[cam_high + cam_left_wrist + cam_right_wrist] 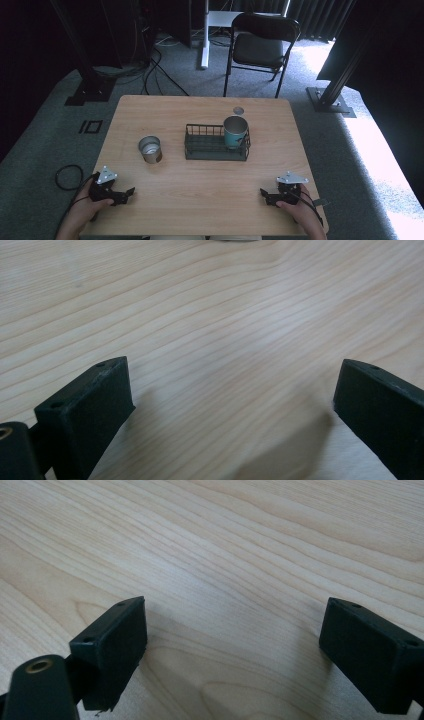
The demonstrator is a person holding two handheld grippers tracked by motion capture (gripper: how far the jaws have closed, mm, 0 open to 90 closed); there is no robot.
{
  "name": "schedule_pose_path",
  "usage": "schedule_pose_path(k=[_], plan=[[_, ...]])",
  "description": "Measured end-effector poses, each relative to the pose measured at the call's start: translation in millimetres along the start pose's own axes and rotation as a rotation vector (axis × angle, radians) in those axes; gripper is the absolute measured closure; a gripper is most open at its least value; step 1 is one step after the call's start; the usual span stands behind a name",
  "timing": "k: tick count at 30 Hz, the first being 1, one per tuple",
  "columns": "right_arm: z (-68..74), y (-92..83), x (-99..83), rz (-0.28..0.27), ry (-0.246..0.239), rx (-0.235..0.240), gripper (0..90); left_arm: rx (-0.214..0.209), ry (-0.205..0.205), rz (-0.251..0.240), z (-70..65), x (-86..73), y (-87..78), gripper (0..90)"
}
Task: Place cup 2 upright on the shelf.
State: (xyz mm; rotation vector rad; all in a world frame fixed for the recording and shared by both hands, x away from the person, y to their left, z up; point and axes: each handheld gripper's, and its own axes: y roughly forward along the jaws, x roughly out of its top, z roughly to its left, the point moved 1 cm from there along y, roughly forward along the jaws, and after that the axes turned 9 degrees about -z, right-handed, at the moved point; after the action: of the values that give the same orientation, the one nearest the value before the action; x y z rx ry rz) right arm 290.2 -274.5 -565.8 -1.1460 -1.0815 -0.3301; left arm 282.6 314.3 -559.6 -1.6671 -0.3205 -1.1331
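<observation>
The left gripper (131,192) and right gripper (262,193) are resting at the lower frame corners, jaws spread wide and gripping nothing. One teal can (235,131) is already standing in the wire basket (216,149) at centre; the silver can (150,149), left of it, is waiting. No labels are reading clearly.

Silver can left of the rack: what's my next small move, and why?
Probably reach the left gripper forward toward the silver can. Its fingers are open and hold nothing, that can stands nearest it outside the wire rack, and the teal can already sits inside.
</observation>
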Motion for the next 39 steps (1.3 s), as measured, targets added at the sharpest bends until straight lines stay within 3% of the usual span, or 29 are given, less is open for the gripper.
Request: schedule_pose_path(k=[7, 20, 32, 39], plan=[[0.0, -0.1, 0.0, 0.0, 0.0, 0.0, 11.4, -0.038, -0.01, -0.063, -6.9, 9.7, -2.1, 3.2], [0.0, -0.1, -0.1, 0.0, 0.0, 0.0, 11.4, -0.04, -0.017, -0.136, -11.6, 29.0, 5.6, 3.2], [0.1, -0.1, -0.1, 0.0, 0.0, 0.0, 11.4, -0.022, -0.036, -0.18, -11.1, 48.0, 15.5, 4.7], [0.1, -0.1, 0.0, 0.0, 0.0, 0.0, 11.3, 0.011, -0.051, -0.201, -6.0, 56.0, 21.0, 4.6]])
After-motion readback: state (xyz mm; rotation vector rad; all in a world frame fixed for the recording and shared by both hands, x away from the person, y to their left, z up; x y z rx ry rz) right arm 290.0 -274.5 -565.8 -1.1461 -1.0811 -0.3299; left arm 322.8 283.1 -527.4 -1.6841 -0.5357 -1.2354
